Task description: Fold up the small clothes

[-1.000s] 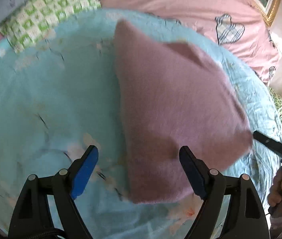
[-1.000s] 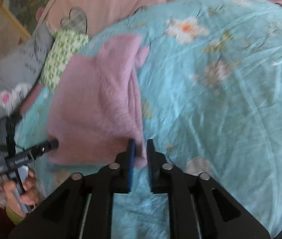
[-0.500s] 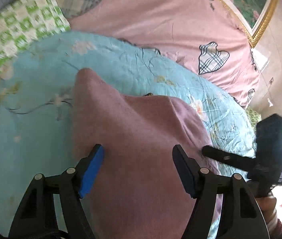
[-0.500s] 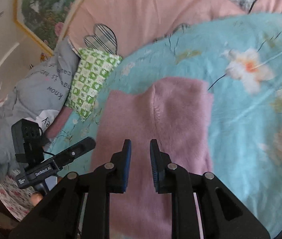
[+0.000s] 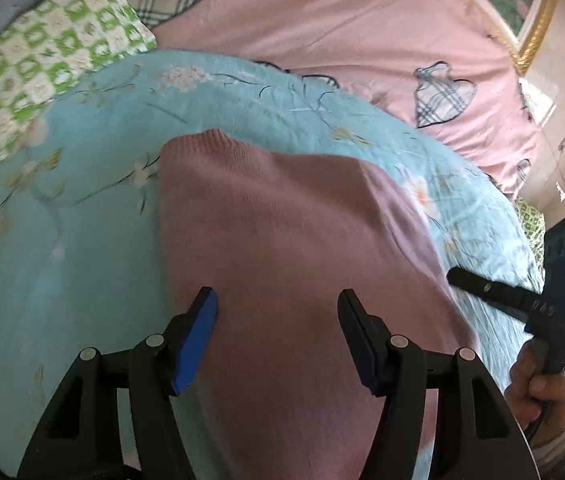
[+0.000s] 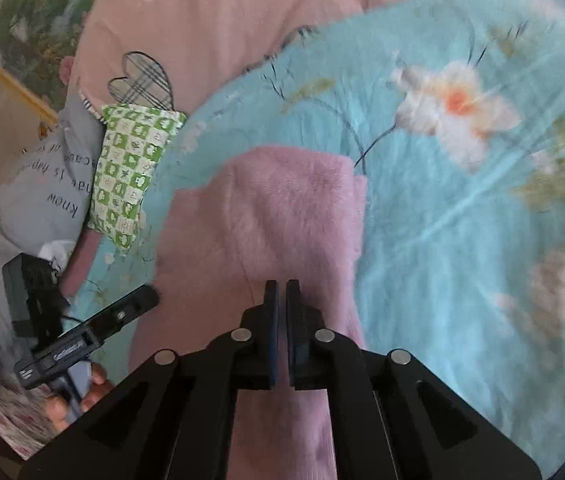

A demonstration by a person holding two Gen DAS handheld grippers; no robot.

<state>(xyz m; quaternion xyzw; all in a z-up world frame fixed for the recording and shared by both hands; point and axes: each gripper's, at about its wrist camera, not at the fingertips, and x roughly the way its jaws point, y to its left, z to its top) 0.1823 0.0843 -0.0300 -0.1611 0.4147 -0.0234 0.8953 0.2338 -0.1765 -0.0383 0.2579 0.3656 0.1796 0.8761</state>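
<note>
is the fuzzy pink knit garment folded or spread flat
Folded: the fuzzy pink knit garment shows an upper layer lying over a wider lower one on the light blue floral bedspread.

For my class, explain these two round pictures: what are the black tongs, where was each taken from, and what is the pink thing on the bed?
A person holds a two-finger tool in each hand, and a fisheye camera on each looks along its fingers. In the left view the left tool is open above a pink knitted garment; the right tool shows at the side. In the right view the right tool has its fingers almost together over the same garment; a grip cannot be told. It lies on a blue flowered quilt, near a green checked pillow.
</note>
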